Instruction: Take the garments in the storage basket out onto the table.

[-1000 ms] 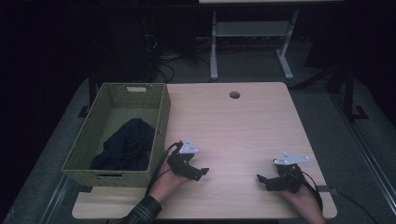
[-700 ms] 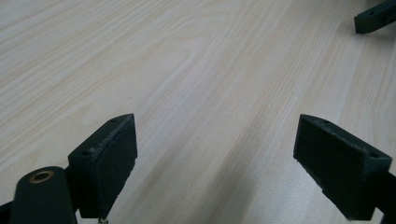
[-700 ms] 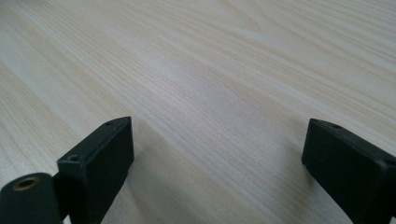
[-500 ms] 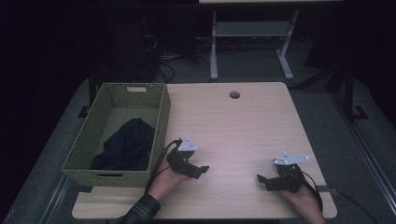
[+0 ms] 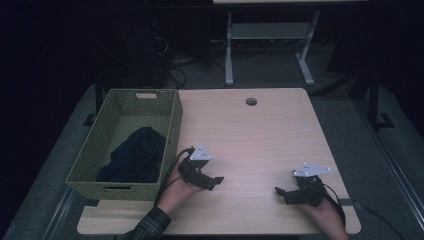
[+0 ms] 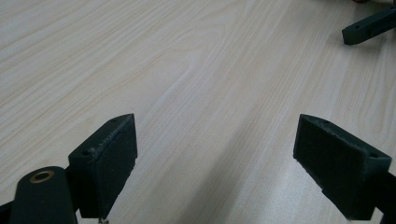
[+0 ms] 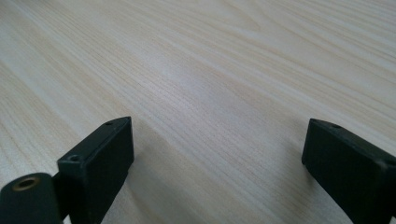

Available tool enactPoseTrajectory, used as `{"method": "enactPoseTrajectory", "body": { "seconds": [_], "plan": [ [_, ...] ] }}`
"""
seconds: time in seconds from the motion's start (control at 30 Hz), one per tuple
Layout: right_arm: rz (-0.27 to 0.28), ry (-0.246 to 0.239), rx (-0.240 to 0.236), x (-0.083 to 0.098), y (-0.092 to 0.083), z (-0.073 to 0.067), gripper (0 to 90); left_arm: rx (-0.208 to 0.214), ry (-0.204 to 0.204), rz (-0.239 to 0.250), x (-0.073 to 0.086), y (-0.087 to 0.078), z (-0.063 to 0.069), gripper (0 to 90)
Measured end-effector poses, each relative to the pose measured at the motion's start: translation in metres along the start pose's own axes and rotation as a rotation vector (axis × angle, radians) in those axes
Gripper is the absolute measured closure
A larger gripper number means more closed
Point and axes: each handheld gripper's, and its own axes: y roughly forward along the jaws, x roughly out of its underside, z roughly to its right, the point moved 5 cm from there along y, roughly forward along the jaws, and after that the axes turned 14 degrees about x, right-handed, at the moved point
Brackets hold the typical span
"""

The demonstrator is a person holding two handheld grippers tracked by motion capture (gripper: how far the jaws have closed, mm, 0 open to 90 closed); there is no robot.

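My left gripper (image 5: 216, 181) rests low on the light wooden table (image 5: 250, 135), just right of the basket, jaws wide apart and pointing right. In the left gripper view the left gripper (image 6: 215, 158) is open over bare wood, and a jaw tip of the other gripper (image 6: 369, 25) shows at top right. My right gripper (image 5: 280, 194) lies near the table's front right, pointing left. Its jaws stand open with nothing between them in the right gripper view (image 7: 217, 168). A green woven basket (image 5: 100, 145) at the table's left holds a dark crumpled cloth (image 5: 135, 155).
A round cable hole (image 5: 251, 101) sits near the table's far edge. Beyond the table stands a white metal frame (image 5: 265, 45) with cables on the dark floor. The table's front edge lies just under both hands.
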Motion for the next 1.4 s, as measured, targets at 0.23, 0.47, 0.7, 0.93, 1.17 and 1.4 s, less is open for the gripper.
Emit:
{"method": "enactPoseTrajectory", "body": {
  "seconds": [0.23, 0.47, 0.7, 0.93, 1.17, 1.4],
  "plan": [
    [0.0, 0.0, 0.0, 0.0, 0.0, 0.0, 8.7, -0.009, 0.0, 0.007, -0.004, -0.003, 0.0, 13.3],
    [0.001, -0.001, 0.0, 0.0, 0.0, 0.0, 8.7, -0.009, 0.002, 0.006, -0.008, -0.007, 0.001, 13.3],
    [0.001, 0.001, 0.0, 0.0, 0.0, 0.0, 8.7, -0.006, 0.003, 0.009, -0.01, -0.009, 0.002, 13.3],
    [0.0, 0.0, 0.0, 0.0, 0.0, 0.0, 8.8, -0.001, 0.004, -0.001, -0.012, -0.011, 0.005, 13.4],
    [-0.001, 0.0, 0.0, 0.0, 0.0, 0.0, 8.8, -0.006, 0.009, 0.0, -0.019, -0.015, 0.004, 13.4],
    [0.001, 0.0, -0.001, 0.0, 0.0, 0.0, 8.8, -0.009, 0.021, 0.007, -0.027, -0.022, 0.004, 13.5]
  ]
}}
